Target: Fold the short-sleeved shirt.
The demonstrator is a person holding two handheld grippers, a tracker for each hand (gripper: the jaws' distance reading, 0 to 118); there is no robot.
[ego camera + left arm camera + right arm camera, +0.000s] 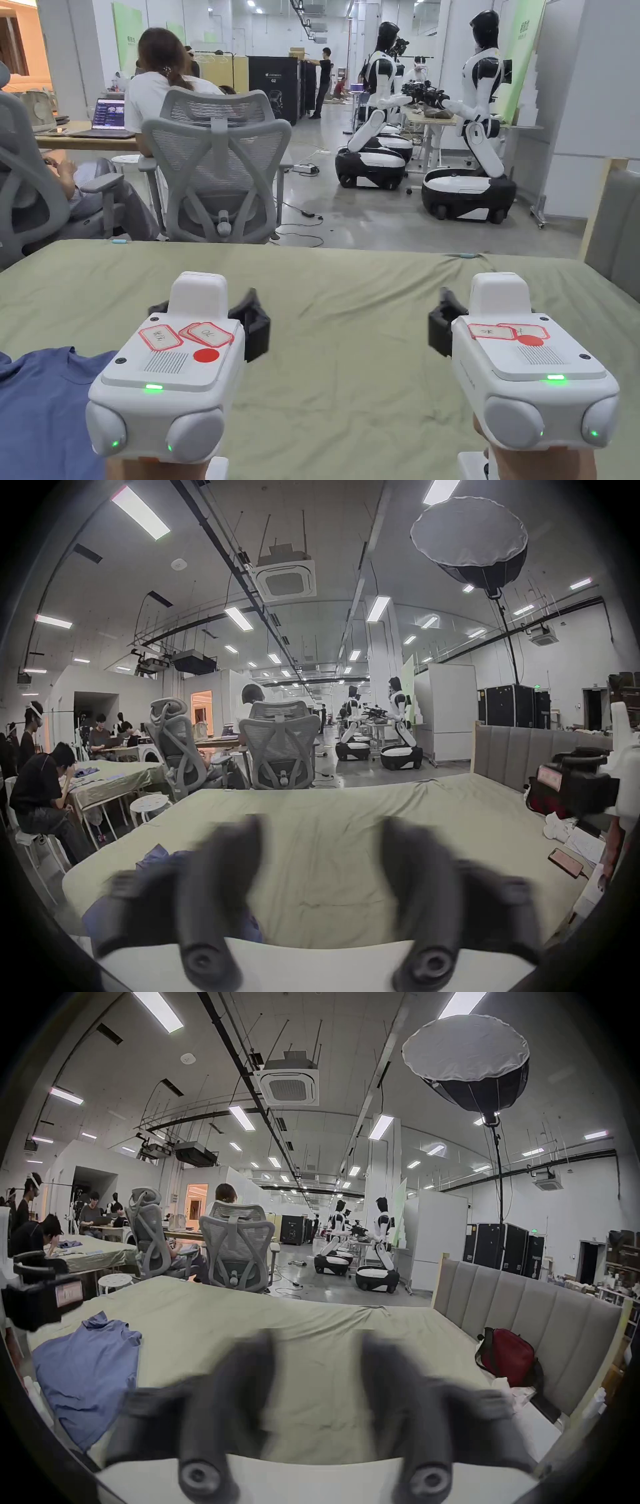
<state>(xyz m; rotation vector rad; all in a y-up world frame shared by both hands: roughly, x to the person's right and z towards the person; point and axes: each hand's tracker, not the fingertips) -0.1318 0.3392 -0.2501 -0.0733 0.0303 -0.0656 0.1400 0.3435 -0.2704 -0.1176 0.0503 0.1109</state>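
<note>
A blue short-sleeved shirt [37,406] lies crumpled on the green sheet [350,294] at the near left; it also appears in the right gripper view [86,1366] and, partly behind a jaw, in the left gripper view [156,857]. My left gripper [205,305] hovers just right of the shirt, its jaws apart with nothing between them [322,826]. Farther right, my right gripper [494,300] hangs over bare sheet, also open and empty [318,1342]. Neither gripper touches the shirt.
A grey padded headboard [519,1303] borders the right side, with a red bag [505,1359] and a phone [566,862] near it. Beyond the far edge stand office chairs [215,181], seated people and two humanoid robots [475,125].
</note>
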